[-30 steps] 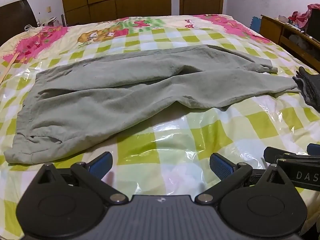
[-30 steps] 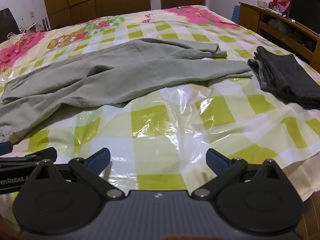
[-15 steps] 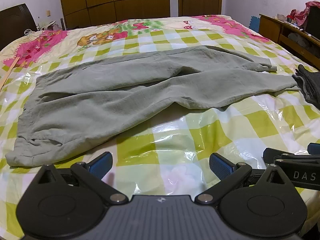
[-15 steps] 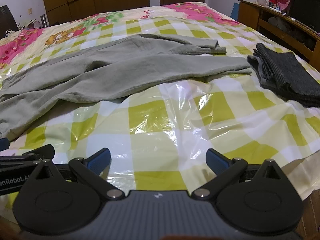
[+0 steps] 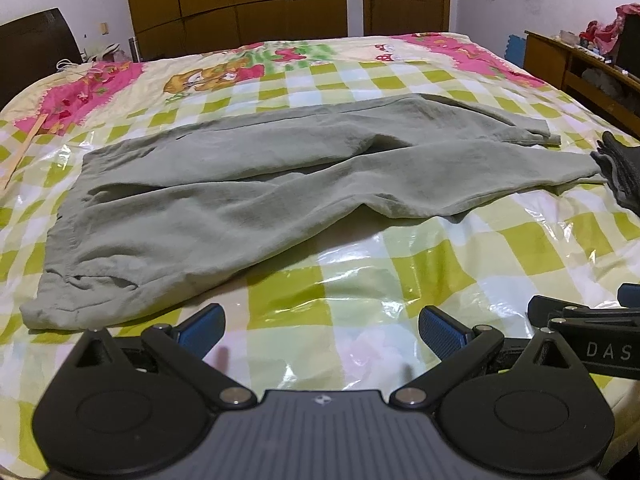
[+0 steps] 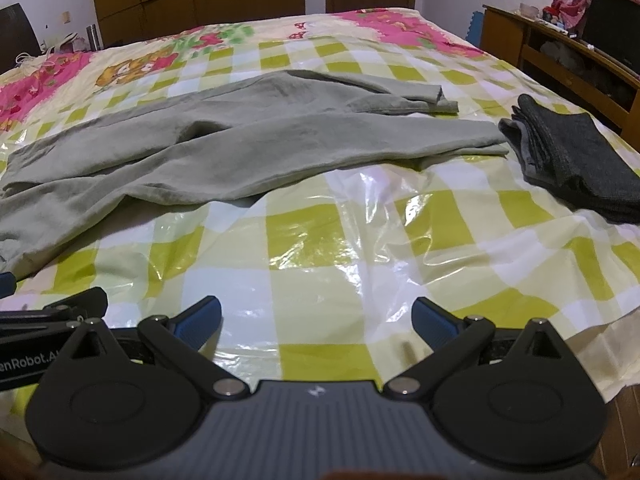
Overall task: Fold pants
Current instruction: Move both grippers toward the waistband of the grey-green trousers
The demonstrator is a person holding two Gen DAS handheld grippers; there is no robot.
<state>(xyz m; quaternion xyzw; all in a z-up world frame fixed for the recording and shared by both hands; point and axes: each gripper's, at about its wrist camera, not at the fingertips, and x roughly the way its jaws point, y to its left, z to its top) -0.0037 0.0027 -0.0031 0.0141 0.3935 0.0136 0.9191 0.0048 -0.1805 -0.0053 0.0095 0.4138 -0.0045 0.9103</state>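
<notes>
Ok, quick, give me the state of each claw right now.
Left claw: open, holding nothing, short of the grey-green pants.
Right claw: open, holding nothing, over the checked bedcover.

Pants (image 5: 256,184) across the bed (image 5: 360,276), folded garment (image 6: 576,160) just right of the leg ends

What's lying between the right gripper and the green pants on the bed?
Only bare checkered plastic sheet separates the open right gripper from the green pants, shown in the right wrist view.
</notes>
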